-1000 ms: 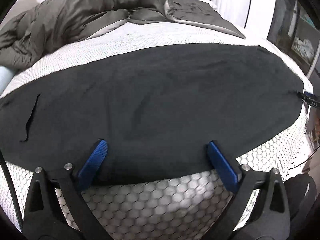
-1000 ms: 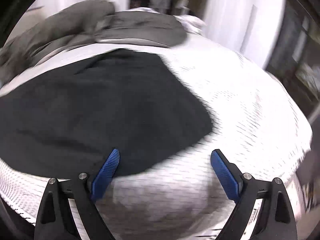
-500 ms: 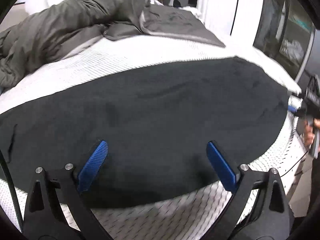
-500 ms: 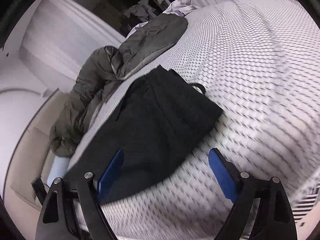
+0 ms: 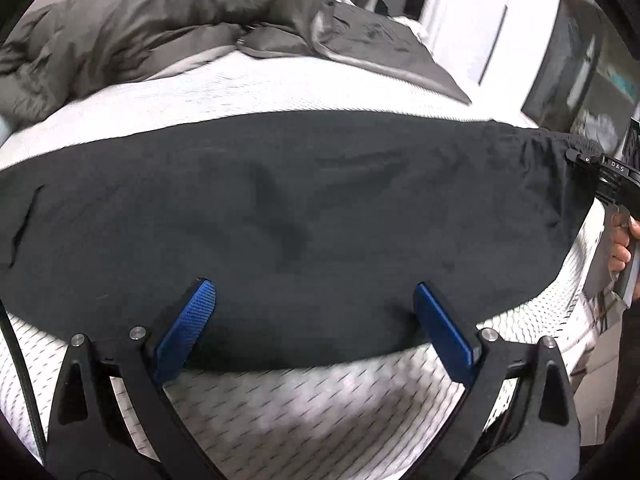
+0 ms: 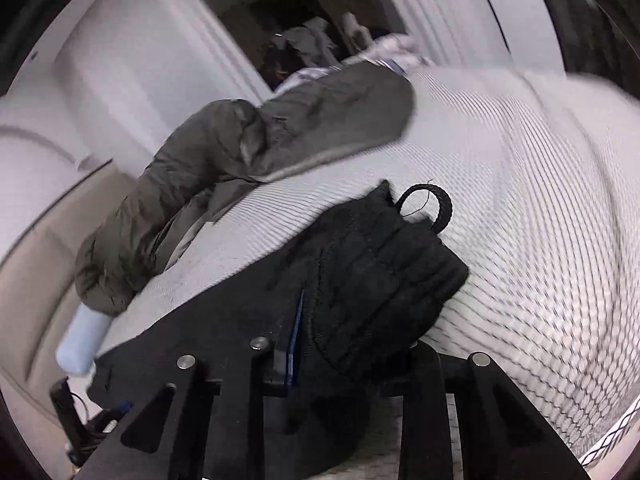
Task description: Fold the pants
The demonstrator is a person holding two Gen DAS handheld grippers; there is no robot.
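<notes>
My right gripper [image 6: 352, 344] has just clamped the pants' [image 5: 280, 216] waistband — bunched between its fingers; my left gripper [image 5: 316, 320] gapes wide above the cloth.

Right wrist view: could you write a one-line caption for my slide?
Right tongs shut on the gathered waistband of black pants, drawstring loop sticking out, on a white mattress.

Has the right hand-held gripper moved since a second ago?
Yes. The right hand-held gripper has just been closing and now pinches the waistband of the black pants, lifting it off the white mattress.
</notes>
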